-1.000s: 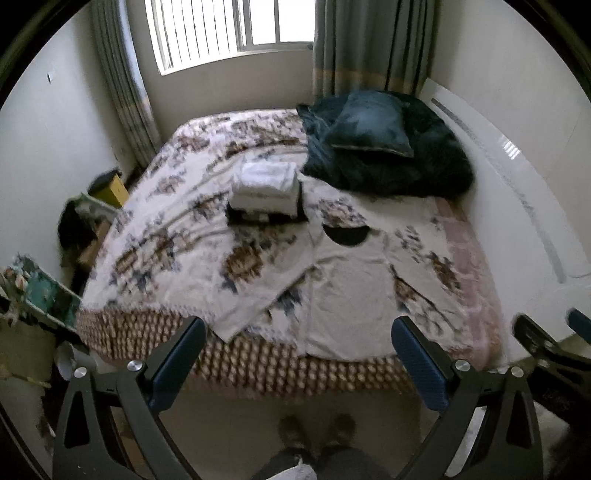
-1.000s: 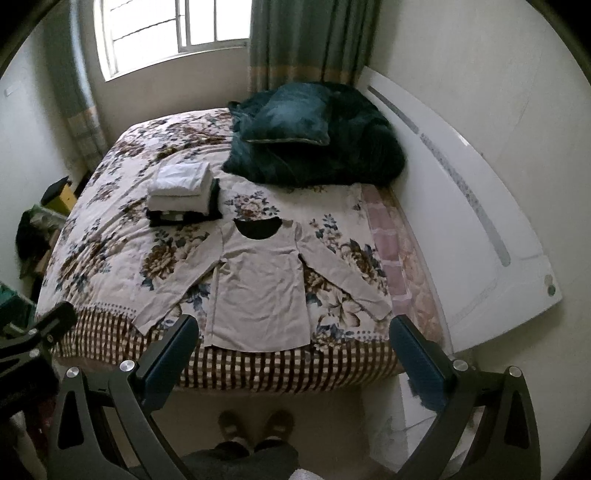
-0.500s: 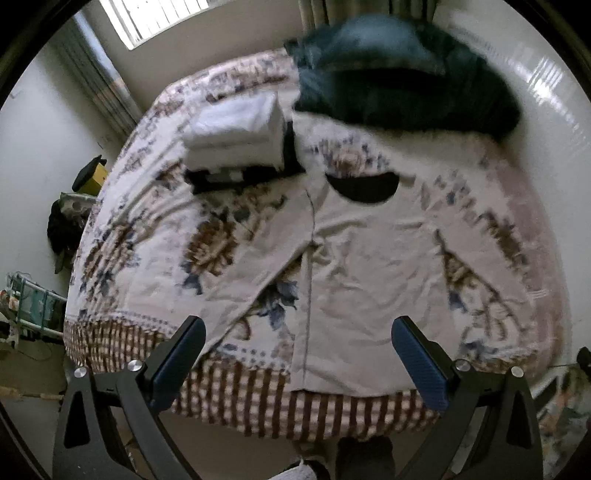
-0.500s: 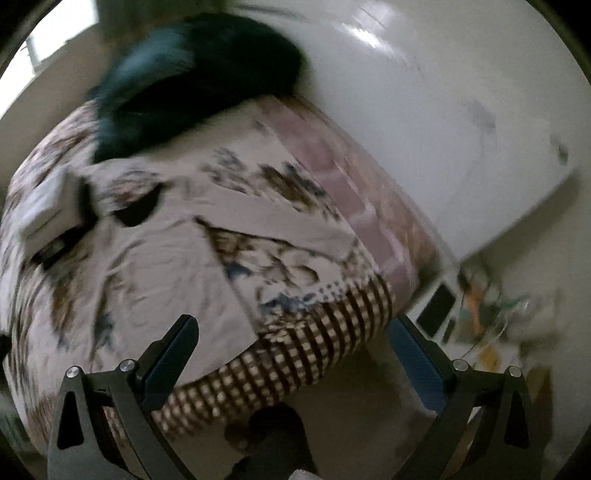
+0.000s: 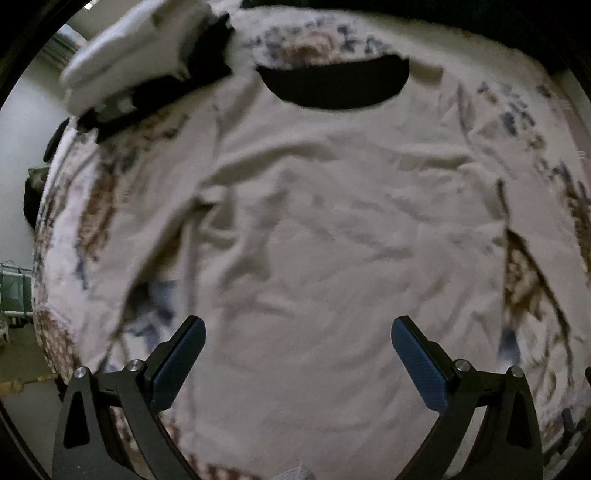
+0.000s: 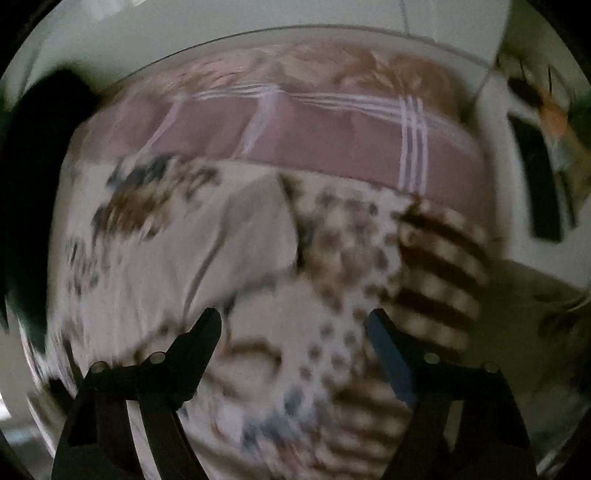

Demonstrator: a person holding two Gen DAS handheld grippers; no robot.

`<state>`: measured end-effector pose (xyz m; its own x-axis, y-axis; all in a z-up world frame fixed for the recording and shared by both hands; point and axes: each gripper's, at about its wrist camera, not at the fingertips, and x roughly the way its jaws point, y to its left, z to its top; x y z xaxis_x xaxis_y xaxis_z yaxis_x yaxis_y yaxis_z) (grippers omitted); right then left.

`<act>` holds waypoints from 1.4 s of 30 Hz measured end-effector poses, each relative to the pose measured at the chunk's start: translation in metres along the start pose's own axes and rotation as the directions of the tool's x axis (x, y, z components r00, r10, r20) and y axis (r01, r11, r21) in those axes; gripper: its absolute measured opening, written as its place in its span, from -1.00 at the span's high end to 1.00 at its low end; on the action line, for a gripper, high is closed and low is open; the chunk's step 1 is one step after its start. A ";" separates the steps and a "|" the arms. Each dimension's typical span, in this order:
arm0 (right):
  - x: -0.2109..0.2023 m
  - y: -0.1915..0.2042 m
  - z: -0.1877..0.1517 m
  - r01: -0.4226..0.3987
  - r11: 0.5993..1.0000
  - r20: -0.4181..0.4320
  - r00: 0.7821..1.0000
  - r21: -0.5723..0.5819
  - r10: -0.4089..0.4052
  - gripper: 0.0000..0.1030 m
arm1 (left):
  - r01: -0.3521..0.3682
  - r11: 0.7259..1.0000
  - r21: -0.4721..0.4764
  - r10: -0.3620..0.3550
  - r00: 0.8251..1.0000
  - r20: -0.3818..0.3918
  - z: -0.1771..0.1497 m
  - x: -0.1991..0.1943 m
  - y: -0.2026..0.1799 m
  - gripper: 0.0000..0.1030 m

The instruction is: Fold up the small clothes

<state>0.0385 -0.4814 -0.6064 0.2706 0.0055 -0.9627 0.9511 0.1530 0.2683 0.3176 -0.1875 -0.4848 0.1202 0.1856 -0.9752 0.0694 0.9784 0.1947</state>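
Observation:
A beige long-sleeved top (image 5: 325, 236) with a dark neck opening (image 5: 332, 86) lies spread flat on the floral bedspread (image 5: 74, 229). My left gripper (image 5: 295, 354) is open and empty, close above the top's lower body. My right gripper (image 6: 295, 339) is open and empty, low over the bed's right corner, just short of the end of the top's right sleeve (image 6: 236, 236). The right wrist view is blurred.
A stack of folded white and dark clothes (image 5: 136, 55) sits beyond the top at the upper left. A pink sheet band (image 6: 295, 136) and the white headboard (image 6: 258, 22) run along the bed's right side. A dark quilt (image 6: 33, 177) lies at the far left.
Both grippers have dropped closer to the bed. The left now hovers over the top's body; the right has swung to the right sleeve end near the bed corner.

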 end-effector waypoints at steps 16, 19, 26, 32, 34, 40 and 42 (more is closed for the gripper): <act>-0.019 0.166 -0.022 -0.047 0.954 0.217 0.969 -0.298 0.115 0.85 | 0.040 0.994 -0.107 -0.034 0.998 0.057 0.022 0.021 0.053 -1.00; -0.054 0.234 -0.069 -0.079 0.856 0.184 0.963 -0.512 0.199 0.86 | 0.038 0.987 -0.154 -0.027 0.997 0.078 0.014 0.012 0.084 -1.00; -0.076 0.357 -0.279 -0.137 0.360 -0.047 0.967 -0.923 0.250 0.87 | 0.001 0.942 -0.336 0.025 0.997 0.074 -0.030 -0.010 0.180 -1.00; -0.021 0.326 -0.470 -0.119 -0.096 -0.124 0.991 -0.988 0.050 0.88 | -0.074 0.878 -0.473 0.084 0.996 0.000 -0.084 -0.002 0.256 -0.99; 0.001 0.299 -0.507 -0.109 -0.206 -0.107 0.994 -0.973 -0.022 0.89 | -0.098 0.865 -0.491 0.095 0.995 -0.031 -0.099 0.006 0.271 -0.99; 0.034 0.238 -0.552 -0.087 -0.360 -0.035 0.988 -0.929 -0.147 0.95 | -0.134 0.818 -0.560 0.099 0.991 -0.093 -0.132 0.030 0.311 -0.99; 0.039 0.230 -0.547 -0.125 -0.324 -0.054 0.974 -0.938 -0.220 0.94 | -0.133 0.798 -0.588 0.088 0.991 -0.105 -0.140 0.033 0.323 -0.99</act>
<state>0.1860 0.0947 -0.6021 0.0468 0.0252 -0.9986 -0.4817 0.8763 -0.0005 0.2053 0.1474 -0.4690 0.0212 0.2797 -0.9598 -0.5425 0.8097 0.2240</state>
